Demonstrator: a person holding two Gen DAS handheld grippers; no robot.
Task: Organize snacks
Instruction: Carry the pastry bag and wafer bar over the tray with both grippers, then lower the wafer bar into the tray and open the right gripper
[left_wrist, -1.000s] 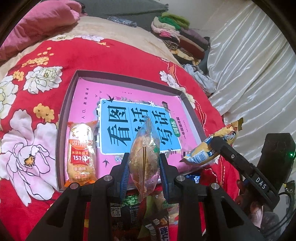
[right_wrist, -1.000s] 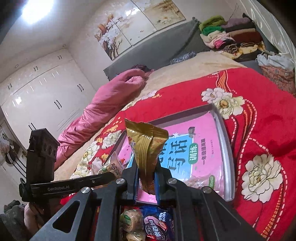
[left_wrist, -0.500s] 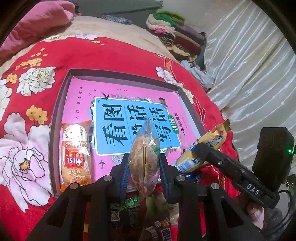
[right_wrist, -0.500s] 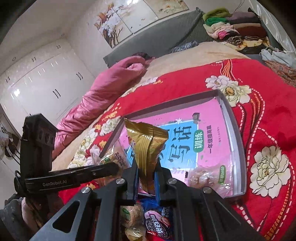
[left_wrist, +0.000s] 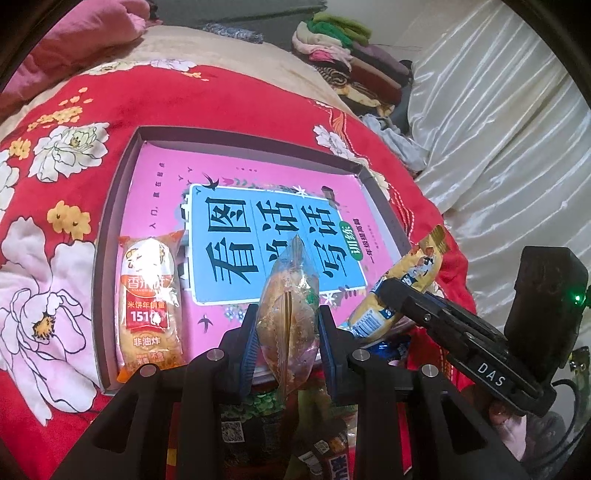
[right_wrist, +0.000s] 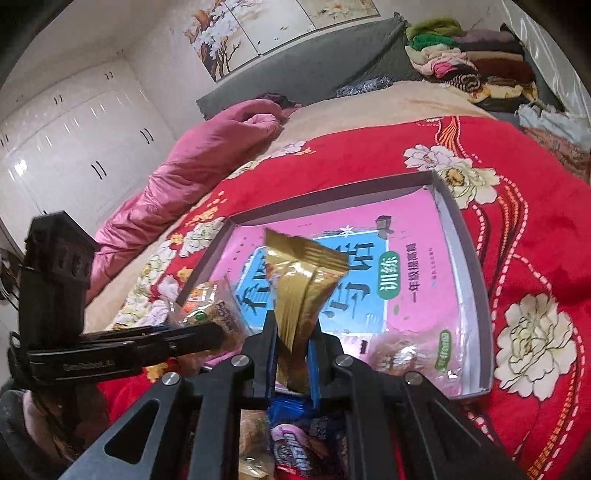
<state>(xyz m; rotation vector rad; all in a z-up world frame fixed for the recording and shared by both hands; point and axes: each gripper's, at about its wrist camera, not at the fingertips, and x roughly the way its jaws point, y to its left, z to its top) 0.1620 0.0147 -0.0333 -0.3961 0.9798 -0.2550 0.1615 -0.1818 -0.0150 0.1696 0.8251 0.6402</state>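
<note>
A shallow grey box (left_wrist: 122, 173) with a pink and blue printed bottom lies on the red flowered bedspread; it also shows in the right wrist view (right_wrist: 476, 273). My left gripper (left_wrist: 288, 332) is shut on a clear packet of brown snack (left_wrist: 288, 306), held above the box's near edge. My right gripper (right_wrist: 293, 354) is shut on a gold packet (right_wrist: 303, 280), also above the near edge; the gold packet shows in the left wrist view (left_wrist: 402, 284). An orange rice-cracker packet (left_wrist: 149, 302) lies in the box at its near left. A clear snack packet (right_wrist: 410, 350) lies in the box at its near right.
Several loose snack packets (left_wrist: 258, 417) lie in a pile under both grippers, also seen in the right wrist view (right_wrist: 291, 439). A pink quilt (right_wrist: 192, 162) lies at the far left of the bed. Folded clothes (left_wrist: 354, 62) are stacked beyond the bed. A white curtain (left_wrist: 498, 129) hangs on the right.
Both grippers have moved a little forward over the box's near edge with their packets. The right gripper has come closer to the left one.
</note>
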